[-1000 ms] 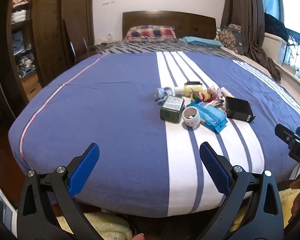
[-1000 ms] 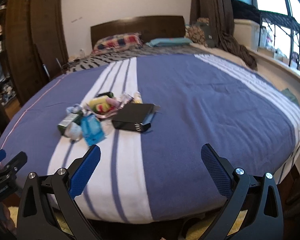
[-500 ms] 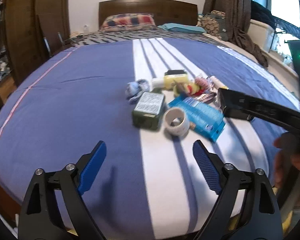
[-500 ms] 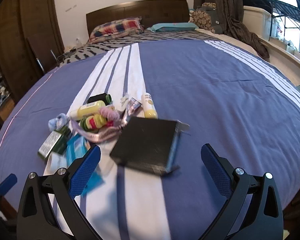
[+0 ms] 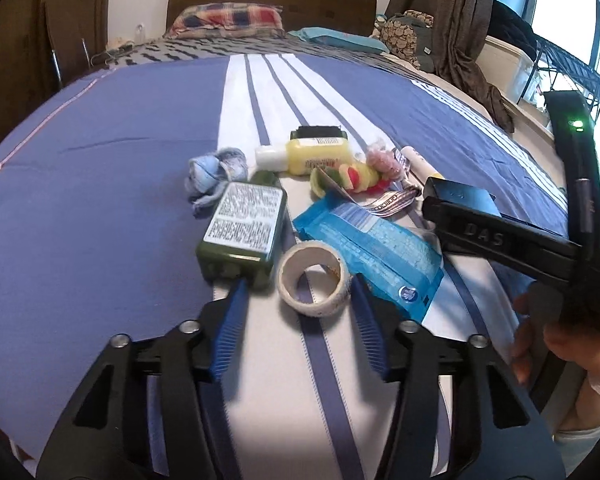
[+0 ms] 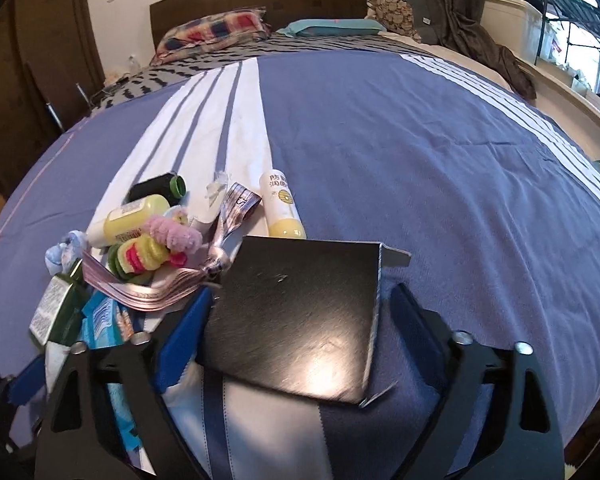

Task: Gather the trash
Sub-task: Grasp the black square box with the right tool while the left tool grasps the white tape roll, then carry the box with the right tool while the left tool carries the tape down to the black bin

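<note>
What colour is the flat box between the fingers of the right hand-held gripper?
The flat box is black with a glossy top; the right wrist view shows it best.

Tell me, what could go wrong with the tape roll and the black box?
The left gripper straddles the white tape roll, with the dark green bottle and blue wrapper close beside; closing might nudge or pinch those too.

The right gripper straddles the flat black box; its wide, glossy shape might slip, and the pink ribbon could snag.
</note>
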Tool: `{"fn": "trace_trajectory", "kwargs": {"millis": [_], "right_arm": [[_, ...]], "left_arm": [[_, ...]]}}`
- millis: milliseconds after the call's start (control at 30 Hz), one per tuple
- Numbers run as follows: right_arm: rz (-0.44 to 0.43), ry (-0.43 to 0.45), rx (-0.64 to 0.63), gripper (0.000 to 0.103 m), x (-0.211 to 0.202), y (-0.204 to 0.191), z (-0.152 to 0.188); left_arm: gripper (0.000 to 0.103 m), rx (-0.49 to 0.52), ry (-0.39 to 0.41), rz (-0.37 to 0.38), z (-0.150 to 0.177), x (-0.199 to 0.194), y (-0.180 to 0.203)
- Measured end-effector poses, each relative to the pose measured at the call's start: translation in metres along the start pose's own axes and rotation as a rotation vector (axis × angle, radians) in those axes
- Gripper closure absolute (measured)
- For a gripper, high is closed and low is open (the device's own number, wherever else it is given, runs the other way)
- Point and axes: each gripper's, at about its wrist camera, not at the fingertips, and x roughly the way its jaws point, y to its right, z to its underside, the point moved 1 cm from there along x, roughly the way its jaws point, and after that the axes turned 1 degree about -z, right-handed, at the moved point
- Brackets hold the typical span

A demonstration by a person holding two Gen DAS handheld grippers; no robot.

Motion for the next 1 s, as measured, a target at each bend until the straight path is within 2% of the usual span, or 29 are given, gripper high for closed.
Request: {"fn": "trace_trajectory", "kwargs": {"millis": [133,367,633,867,1000], "right_arm": [[-0.008,0.009,-0.026,0.024,-0.003,0.003,0.004],[-0.022,0.036,-0.032,0.024,-0.025,0.017,0.016],[-0.034,0.063,-0.028,0.024,-0.064,0.034,0.042],[-0.073,0.136,-0.063,0.024,-0.115,0.036,0.063],[-0.129,0.182,-0.090,0.024,-0.148,0.031,0.079]], "left_arm": [[0.072,0.003,0.001,0.012,0.002,-0.001,0.003],[0.072,0.011,0.018,-0.005,0.007,-0.017,0.007],[0.072,0.019,0.059,-0.021,0.028,-0.056,0.013],[0.072,0.043,0.102,-0.019,0.054,-0.093,0.023],[0.072,0.050,0.133,-0.001,0.068,-0.117,0.028]]}}
